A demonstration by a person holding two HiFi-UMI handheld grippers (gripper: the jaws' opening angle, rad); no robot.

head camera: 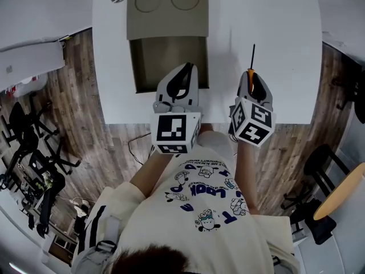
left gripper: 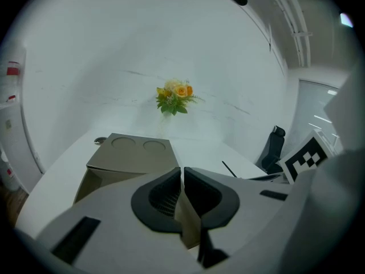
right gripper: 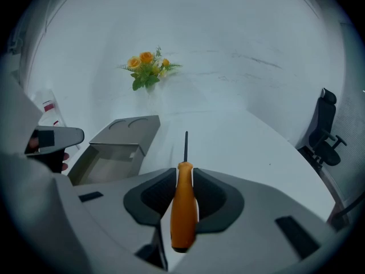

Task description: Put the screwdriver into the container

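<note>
1. The right gripper point(right gripper: 183, 178) has its jaws pinching the orange-handled, black-shafted screwdriver point(right gripper: 183, 210) by the handle, tip forward, probably for aiming.
2. The open grey-brown box container point(head camera: 168, 64) sits to its left on the white worktop point(head camera: 274, 50).
3. The left gripper point(left gripper: 182, 178) has its jaws pressed together, empty.

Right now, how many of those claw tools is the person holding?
2. The left gripper is shut and empty at the container's near side; the right gripper grips the screwdriver.

An office-like workroom is indicated by the plain white rectangular table point(head camera: 285, 50), the grey-brown wood-plank floor point(head camera: 80, 96), the black swivel office chair point(right gripper: 328, 127) and the bare white wall set with a small orange-and-yellow flower bunch point(right gripper: 147, 67).
</note>
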